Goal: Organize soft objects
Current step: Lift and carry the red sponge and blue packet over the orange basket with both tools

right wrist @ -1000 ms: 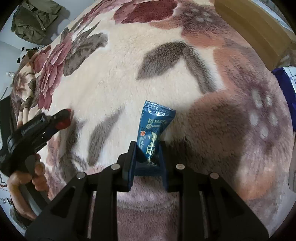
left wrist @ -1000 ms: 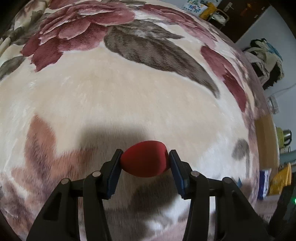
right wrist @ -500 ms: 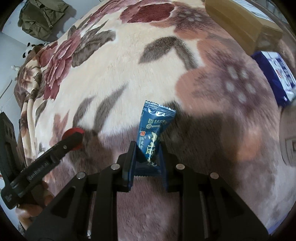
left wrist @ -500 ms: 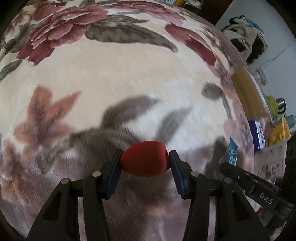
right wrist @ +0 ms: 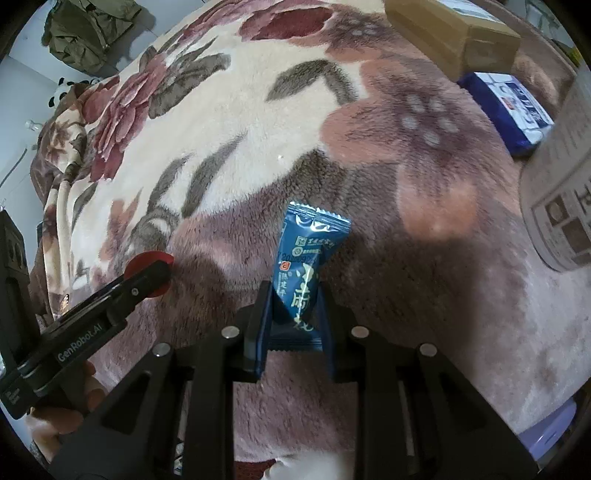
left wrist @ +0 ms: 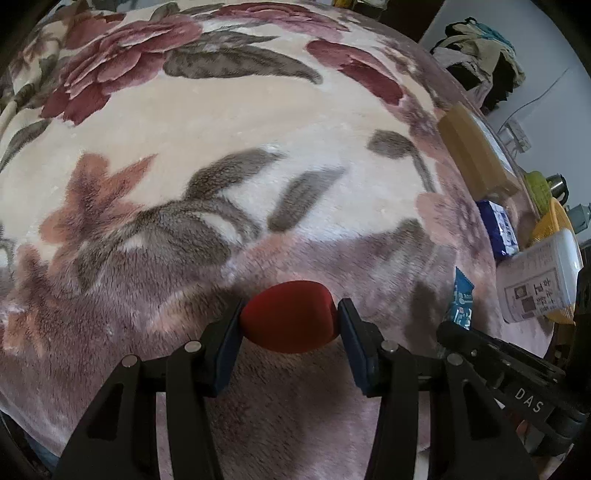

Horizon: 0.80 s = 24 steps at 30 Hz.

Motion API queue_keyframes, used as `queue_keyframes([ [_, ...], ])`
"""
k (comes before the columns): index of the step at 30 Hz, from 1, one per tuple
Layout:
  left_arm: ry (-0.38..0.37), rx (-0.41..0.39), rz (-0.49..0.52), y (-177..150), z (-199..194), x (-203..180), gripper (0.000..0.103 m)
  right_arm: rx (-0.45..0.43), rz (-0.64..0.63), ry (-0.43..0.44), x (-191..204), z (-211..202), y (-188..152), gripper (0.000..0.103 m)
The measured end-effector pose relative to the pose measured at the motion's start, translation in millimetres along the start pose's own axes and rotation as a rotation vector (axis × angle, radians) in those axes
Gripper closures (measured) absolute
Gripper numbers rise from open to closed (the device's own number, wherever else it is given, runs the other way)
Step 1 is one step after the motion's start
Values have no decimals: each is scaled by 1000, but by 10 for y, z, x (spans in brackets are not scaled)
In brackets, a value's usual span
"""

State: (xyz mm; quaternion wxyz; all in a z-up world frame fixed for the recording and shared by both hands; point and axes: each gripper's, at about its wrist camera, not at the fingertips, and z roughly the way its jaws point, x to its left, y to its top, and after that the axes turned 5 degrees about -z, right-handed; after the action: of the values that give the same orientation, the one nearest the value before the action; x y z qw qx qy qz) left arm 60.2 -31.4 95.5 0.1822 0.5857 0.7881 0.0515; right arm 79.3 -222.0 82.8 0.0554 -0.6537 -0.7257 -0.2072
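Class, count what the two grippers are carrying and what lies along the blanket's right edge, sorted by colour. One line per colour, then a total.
Red: 1, the sponge in the left gripper
Blue: 2, the sachet in the right gripper, and the blue packet
Brown: 1, the cardboard box
White: 1, the labelled tub
Total: 5

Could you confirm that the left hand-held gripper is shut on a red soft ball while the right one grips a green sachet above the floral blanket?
Not quite: the sachet is blue, not green. The right wrist view shows the right hand-held gripper shut on a blue sachet. The rest holds: the left hand-held gripper grips the red soft ball above the floral blanket.
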Motion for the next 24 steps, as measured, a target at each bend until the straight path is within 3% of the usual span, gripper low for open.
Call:
queue_keyframes([
  [24,-32,-83,88,-107,-478,-710,51,-128,20,-14,-279,-732,-74,79],
])
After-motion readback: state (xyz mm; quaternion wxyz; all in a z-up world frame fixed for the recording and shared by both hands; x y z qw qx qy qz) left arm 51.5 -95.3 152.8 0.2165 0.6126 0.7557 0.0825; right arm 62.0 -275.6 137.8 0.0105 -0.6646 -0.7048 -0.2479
